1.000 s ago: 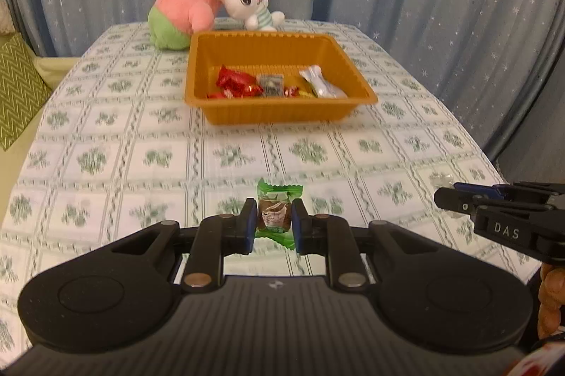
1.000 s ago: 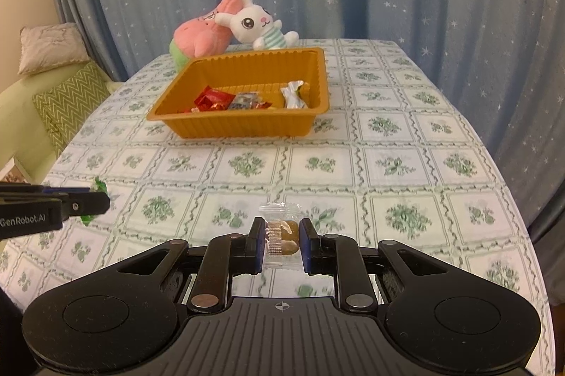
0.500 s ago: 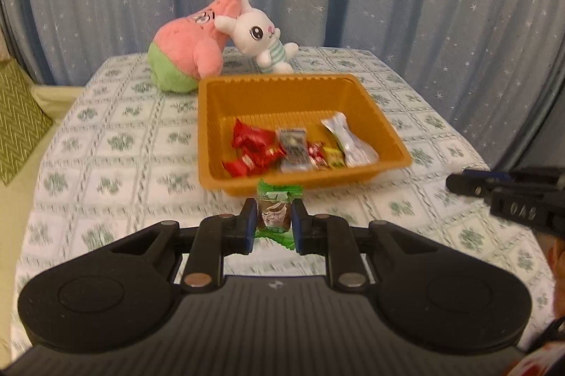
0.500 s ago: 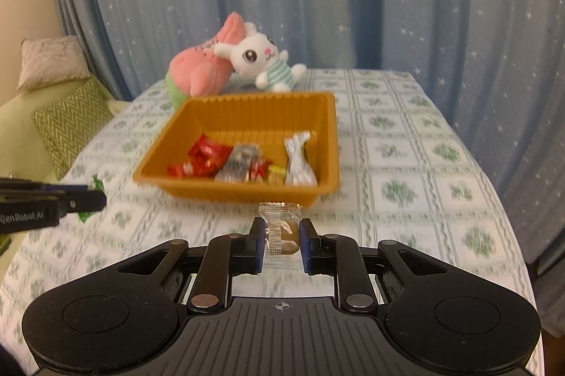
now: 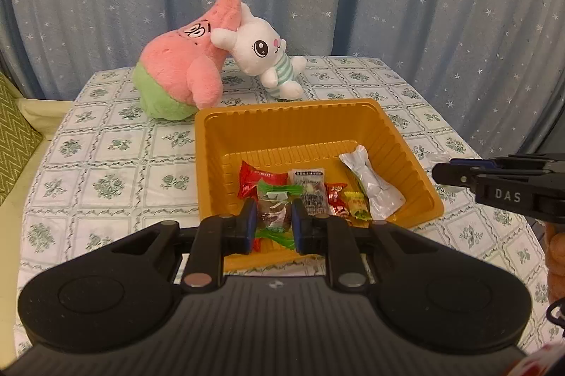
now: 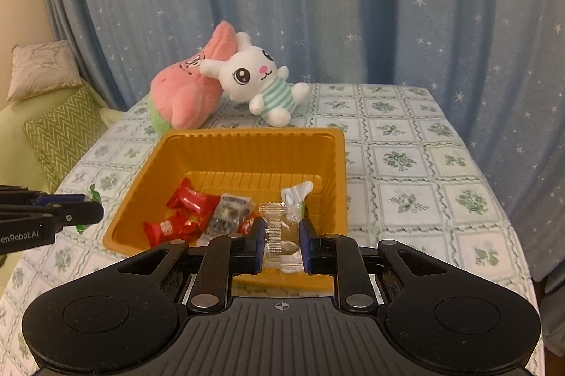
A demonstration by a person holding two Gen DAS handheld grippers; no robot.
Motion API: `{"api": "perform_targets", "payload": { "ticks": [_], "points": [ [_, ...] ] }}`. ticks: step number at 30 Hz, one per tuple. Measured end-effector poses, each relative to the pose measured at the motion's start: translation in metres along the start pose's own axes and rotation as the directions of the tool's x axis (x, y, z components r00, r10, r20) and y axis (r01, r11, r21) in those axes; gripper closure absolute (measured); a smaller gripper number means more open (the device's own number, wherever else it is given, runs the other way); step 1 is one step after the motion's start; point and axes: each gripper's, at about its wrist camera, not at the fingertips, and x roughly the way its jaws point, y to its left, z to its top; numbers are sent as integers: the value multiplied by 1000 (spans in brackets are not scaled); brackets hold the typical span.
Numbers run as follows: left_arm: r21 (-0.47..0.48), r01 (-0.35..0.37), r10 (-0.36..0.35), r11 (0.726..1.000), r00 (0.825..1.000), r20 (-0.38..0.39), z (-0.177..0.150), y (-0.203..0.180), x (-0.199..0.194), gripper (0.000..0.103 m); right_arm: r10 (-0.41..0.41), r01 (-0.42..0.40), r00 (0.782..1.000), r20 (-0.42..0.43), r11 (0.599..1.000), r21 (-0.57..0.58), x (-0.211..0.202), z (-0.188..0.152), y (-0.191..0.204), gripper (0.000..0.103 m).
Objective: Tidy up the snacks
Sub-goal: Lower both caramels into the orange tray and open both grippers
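Note:
An orange tray (image 5: 293, 118) (image 6: 247, 146) stands on the table and holds several wrapped snacks: red packets (image 6: 192, 201), a grey packet (image 5: 307, 180) and a silver packet (image 5: 370, 185). My left gripper (image 5: 273, 222) is shut on a green-wrapped candy (image 5: 273, 212), held over the tray's near edge. My right gripper (image 6: 282, 234) is shut on a clear-wrapped candy (image 6: 280, 233), held over the tray's near right corner. Each gripper shows at the side of the other's view.
A pink star plush (image 5: 183, 72) and a white rabbit plush (image 5: 265, 58) lie behind the tray. The table has a green-patterned cloth (image 5: 106, 146). Blue starred curtains hang behind. A green sofa with cushions (image 6: 60, 132) stands to the left.
Both grippers have moved forward from the near part of the table to the tray's near edge, each still holding its candy.

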Motion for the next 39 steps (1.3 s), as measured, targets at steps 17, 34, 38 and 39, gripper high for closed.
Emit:
{"api": "perform_targets", "payload": {
  "ticks": [17,34,38,39],
  "points": [
    [-13,15,-15,1000,1000,-23,12,-1,37,73,2,-1,1000,-28,999,40,26,8,-12,82],
    [-8,5,-5,1000,1000,-19,3,-1,22,72,19,-18,999,-26,999,39,23,16,-4,82],
    [-8,1,-2,1000,1000,-21,4,1,24,72,21,-20,999,-28,999,37,27,18,-4,82],
    [-10,1,-1,1000,1000,-22,4,2,25,72,22,-21,999,-29,999,38,28,19,-4,82]
  ]
}}
